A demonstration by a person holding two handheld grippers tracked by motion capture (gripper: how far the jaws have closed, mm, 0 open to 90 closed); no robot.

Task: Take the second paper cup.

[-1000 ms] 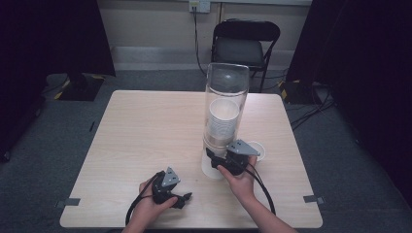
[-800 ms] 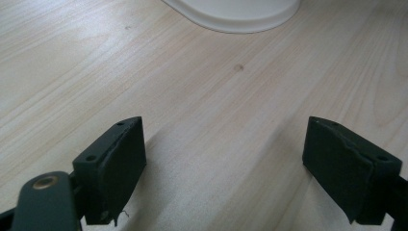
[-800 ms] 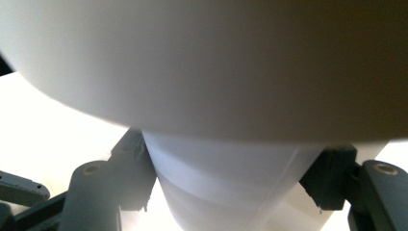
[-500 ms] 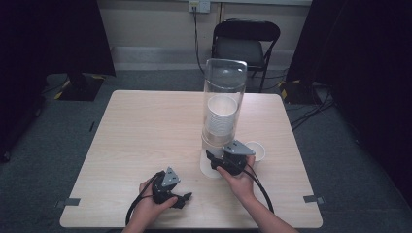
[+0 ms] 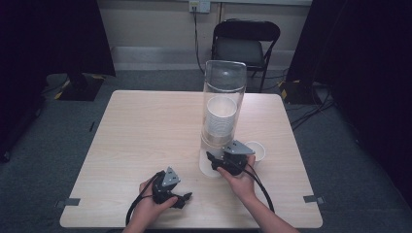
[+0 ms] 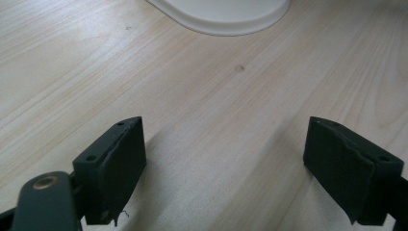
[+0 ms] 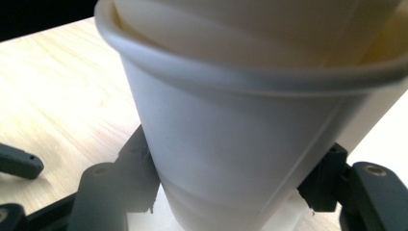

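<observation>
A tall clear dispenser tube (image 5: 223, 92) stands on the table (image 5: 145, 131) with a stack of white paper cups (image 5: 221, 119) inside. My right gripper (image 5: 214, 160) is at the tube's foot. Its jaws have just been closing, and in the right gripper view both pads (image 7: 139, 178) press on the lowest paper cup (image 7: 231, 144), which hangs from the stack. My left gripper (image 5: 187, 198) rests on the table near the front edge. It stands open (image 6: 226, 163) with bare wood between its jaws, and the dispenser's white base (image 6: 226, 14) lies ahead of it.
One loose white cup (image 5: 254, 150) stands upright on the table just right of the dispenser. A black chair (image 5: 245, 46) sits behind the far edge. The table's left half is bare wood.
</observation>
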